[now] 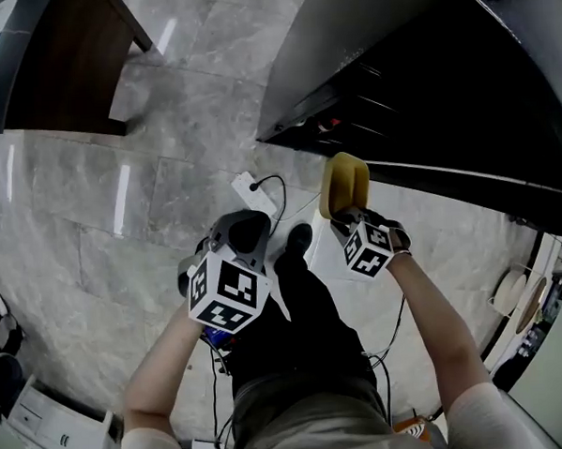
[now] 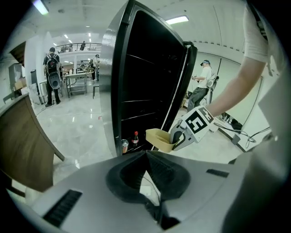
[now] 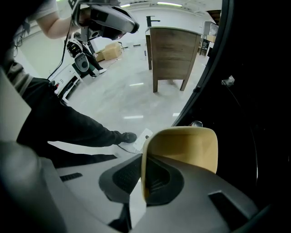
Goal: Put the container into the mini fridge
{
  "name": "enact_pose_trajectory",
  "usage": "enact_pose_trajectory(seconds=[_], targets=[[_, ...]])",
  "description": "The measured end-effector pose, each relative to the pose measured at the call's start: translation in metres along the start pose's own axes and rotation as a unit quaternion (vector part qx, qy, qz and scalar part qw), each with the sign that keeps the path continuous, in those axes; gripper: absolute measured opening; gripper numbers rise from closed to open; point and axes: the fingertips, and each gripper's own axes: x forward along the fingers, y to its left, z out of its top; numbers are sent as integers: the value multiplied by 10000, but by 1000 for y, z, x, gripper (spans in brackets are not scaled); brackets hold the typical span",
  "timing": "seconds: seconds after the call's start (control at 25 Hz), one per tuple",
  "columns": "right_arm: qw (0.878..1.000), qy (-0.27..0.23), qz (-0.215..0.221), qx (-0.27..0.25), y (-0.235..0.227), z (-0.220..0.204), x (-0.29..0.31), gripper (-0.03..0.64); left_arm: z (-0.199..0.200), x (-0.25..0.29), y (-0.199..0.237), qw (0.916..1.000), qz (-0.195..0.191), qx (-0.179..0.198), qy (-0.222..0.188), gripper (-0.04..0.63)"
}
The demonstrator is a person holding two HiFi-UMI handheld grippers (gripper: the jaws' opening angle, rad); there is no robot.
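A yellow open container (image 1: 344, 180) hangs from my right gripper (image 1: 345, 220), whose jaws are shut on its side wall. In the right gripper view the container (image 3: 184, 148) fills the middle, its wall clamped at the right gripper (image 3: 143, 157), with the dark mini fridge (image 3: 254, 113) just beyond. The fridge (image 1: 424, 80) stands with its door open; its dark shelves (image 2: 145, 82) show in the left gripper view, with the container (image 2: 159, 138) in front of its lower part. My left gripper (image 1: 247, 232) is beside the right one, tips together (image 2: 146, 153), holding nothing.
A small bottle (image 2: 135, 138) and a can (image 2: 124, 145) stand at the fridge's bottom. A white power strip (image 1: 251, 192) with cables lies on the marble floor by the person's shoe (image 1: 296, 241). A wooden cabinet (image 1: 61, 52) stands left. People (image 2: 53, 75) are far off.
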Motion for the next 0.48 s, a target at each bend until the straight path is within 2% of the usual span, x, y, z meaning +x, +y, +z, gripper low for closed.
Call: enact_pose_trajectory(seconds=[0.16, 0.24, 0.48], targets=[[9999, 48, -129, -12, -19, -15, 34, 32, 1, 41, -11, 9973, -245, -608, -339, 57], [9997, 116, -189, -82, -28, -26, 52, 32, 0, 63, -16, 9954, -357, -756, -466, 57], [9985, 399, -350, -111, -58, -59, 103, 32, -25, 113, -44, 9963, -654, -452, -327, 57]])
